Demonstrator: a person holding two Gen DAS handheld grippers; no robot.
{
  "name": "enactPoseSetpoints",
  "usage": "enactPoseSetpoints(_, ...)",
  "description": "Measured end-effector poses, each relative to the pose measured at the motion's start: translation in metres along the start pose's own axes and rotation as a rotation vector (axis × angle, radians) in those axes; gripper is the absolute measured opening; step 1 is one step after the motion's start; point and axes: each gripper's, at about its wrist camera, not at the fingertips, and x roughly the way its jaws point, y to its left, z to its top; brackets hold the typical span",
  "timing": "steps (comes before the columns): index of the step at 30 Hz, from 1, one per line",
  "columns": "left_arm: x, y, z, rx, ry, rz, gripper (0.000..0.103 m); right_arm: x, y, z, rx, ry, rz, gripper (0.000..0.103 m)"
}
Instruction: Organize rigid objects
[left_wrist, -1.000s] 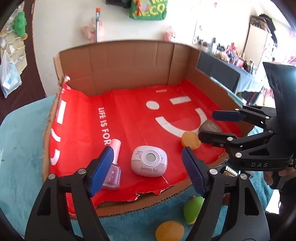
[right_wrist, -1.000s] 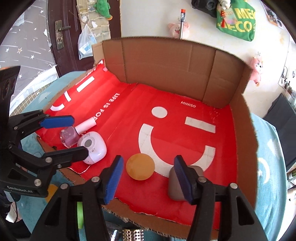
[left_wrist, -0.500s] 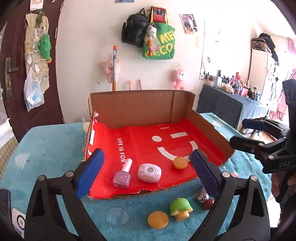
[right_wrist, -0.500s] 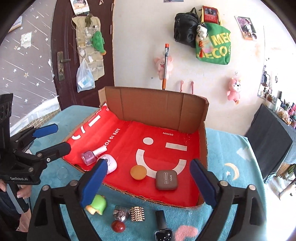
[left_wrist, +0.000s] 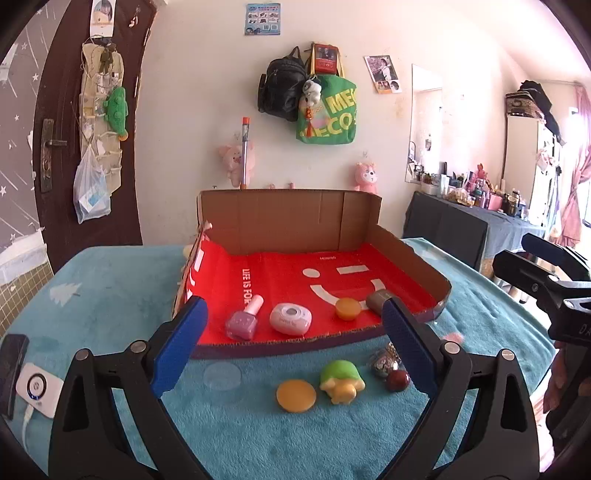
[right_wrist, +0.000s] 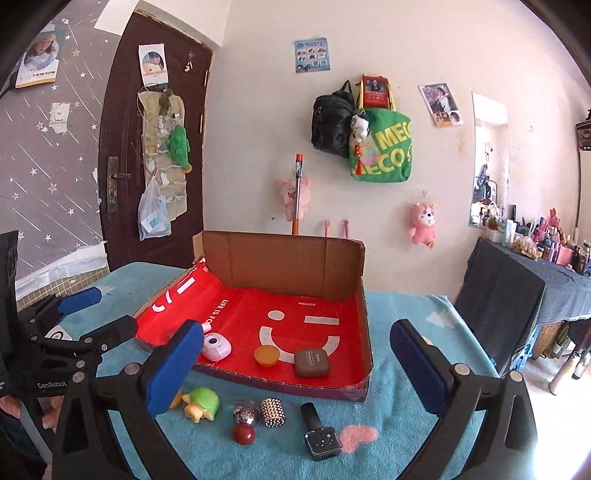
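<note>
A cardboard box (left_wrist: 288, 218) with a red liner holds a pink nail polish bottle (left_wrist: 243, 321), a white round case (left_wrist: 290, 318), an orange disc (left_wrist: 348, 308) and a brown case (right_wrist: 311, 363). In front of it on the teal blanket lie a clear lid (left_wrist: 222, 376), another orange disc (left_wrist: 296, 396), a green turtle toy (left_wrist: 341, 378), a glittery ball (right_wrist: 245, 412), a red ball (right_wrist: 243, 434), a studded cylinder (right_wrist: 272, 412) and a black nail polish bottle (right_wrist: 320, 430). My left gripper (left_wrist: 293, 321) hangs open and empty before the box. My right gripper (right_wrist: 297, 326) is opening, nothing between its jaws.
A white device with a cable (left_wrist: 37, 387) and a dark phone lie at the blanket's left edge. A dark-draped table (right_wrist: 517, 295) crowded with bottles stands to the right. Behind the box are a wall with bags and plush toys and a dark door (right_wrist: 122, 166).
Both grippers have drawn back and risen away from the box, and their jaws have spread wide. The white case, the orange disc and the brown case lie free in the box.
</note>
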Motion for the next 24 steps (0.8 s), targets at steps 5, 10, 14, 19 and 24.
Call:
enactPoseSetpoints(5, 0.004, -0.004, -0.033, -0.002, 0.039, 0.001, 0.096, -0.005, 0.002, -0.042, 0.017, -0.008, -0.011, 0.103)
enactPoseSetpoints(10, 0.007, -0.003, -0.063, -0.048, 0.074, 0.001, 0.096, 0.007, 0.0, -0.083, 0.039, 0.072, -0.042, 0.103)
enactPoseSetpoints(14, 0.01, -0.004, -0.078, -0.042, 0.097, 0.035, 0.096, 0.01, -0.003, -0.102, 0.056, 0.098, -0.054, 0.103)
enactPoseSetpoints(19, 0.017, -0.004, -0.085, -0.034, 0.109, 0.065, 0.096, 0.014, -0.005, -0.114, 0.07, 0.104, -0.071, 0.103)
enactPoseSetpoints(24, 0.021, -0.001, -0.089, -0.05, 0.12, 0.067, 0.096, 0.023, -0.006, -0.119, 0.075, 0.121, -0.089, 0.103)
